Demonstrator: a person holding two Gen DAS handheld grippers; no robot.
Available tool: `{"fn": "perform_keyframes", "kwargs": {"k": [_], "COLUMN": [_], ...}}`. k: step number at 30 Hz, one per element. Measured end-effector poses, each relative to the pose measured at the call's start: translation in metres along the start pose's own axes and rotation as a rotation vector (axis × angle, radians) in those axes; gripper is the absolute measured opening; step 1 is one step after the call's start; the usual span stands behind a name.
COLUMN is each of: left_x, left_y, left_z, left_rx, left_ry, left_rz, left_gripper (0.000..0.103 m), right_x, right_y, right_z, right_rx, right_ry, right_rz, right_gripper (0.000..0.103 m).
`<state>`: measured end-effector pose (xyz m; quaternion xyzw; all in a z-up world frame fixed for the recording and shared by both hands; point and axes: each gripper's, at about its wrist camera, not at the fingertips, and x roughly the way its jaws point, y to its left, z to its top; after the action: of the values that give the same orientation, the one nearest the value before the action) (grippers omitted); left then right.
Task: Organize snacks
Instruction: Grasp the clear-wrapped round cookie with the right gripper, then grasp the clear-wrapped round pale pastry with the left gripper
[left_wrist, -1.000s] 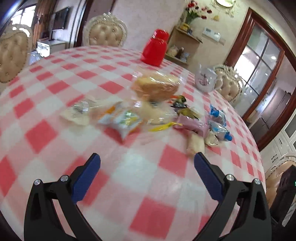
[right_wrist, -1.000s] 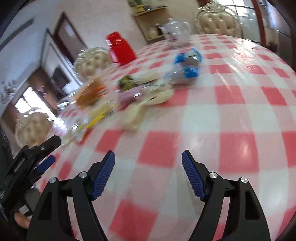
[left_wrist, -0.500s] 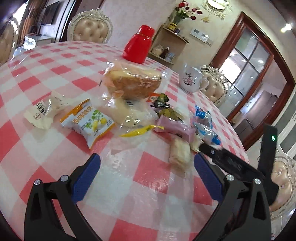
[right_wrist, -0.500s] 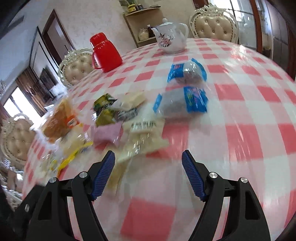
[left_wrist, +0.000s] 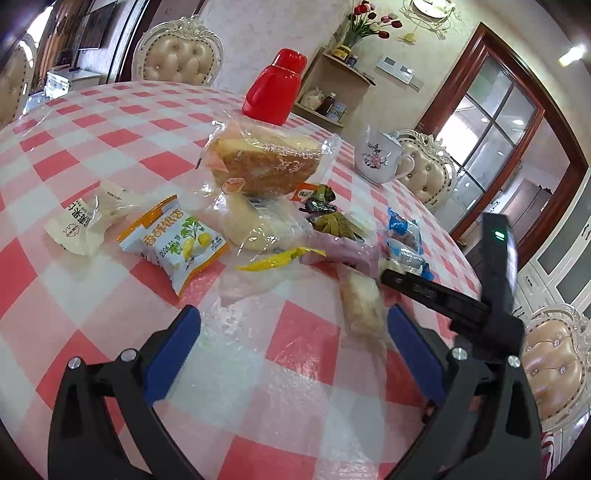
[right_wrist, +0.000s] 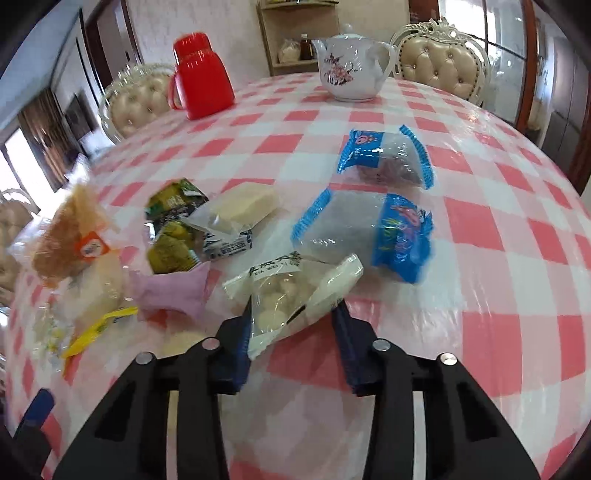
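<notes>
Several wrapped snacks lie in a loose heap on the red-and-white checked table (right_wrist: 498, 295). My right gripper (right_wrist: 291, 325) is closing its jaws on a clear packet of white sweets (right_wrist: 280, 295), and both pads touch its sides. Just beyond it lie two blue-ended packets (right_wrist: 365, 232) (right_wrist: 384, 155), a pink packet (right_wrist: 173, 291) and green packets (right_wrist: 173, 221). My left gripper (left_wrist: 295, 343) stands open over bare cloth with nothing between its fingers. A beige packet (left_wrist: 360, 306) lies just ahead of its right finger. A bagged loaf (left_wrist: 266, 162) tops the heap. The right gripper's black body (left_wrist: 436, 295) reaches in from the right.
A red jug (right_wrist: 199, 74) and a white flowered teapot (right_wrist: 351, 70) stand at the far side of the table. Padded chairs (right_wrist: 443, 62) ring it. A yellow-and-white packet (left_wrist: 177, 240) and a white wrapper (left_wrist: 77, 225) lie left of the heap.
My right gripper has moved in to the snacks and its jaws have narrowed around the clear packet. It has come into the left wrist view, which has turned slightly.
</notes>
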<state>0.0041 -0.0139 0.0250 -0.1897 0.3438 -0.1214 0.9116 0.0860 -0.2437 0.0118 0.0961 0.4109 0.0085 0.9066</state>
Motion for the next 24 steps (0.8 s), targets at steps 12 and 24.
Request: {"fn": "perform_keyframes", "kwargs": {"k": [12,24], "left_x": [0.049,0.11], "left_y": [-0.063,-0.115], "left_z": [0.001,-0.006], "left_rx": [0.205,0.451], "left_ry": [0.134,0.237], "left_rz": [0.126,0.214], "left_gripper": [0.101,0.036], "right_x": [-0.075,-0.081], "right_y": [-0.072,-0.079], "right_z": [-0.051,-0.053], "right_rx": [0.224,0.242], "right_ry": [-0.14,-0.174], "right_rz": [0.17,0.168], "right_gripper": [0.036,0.037]}}
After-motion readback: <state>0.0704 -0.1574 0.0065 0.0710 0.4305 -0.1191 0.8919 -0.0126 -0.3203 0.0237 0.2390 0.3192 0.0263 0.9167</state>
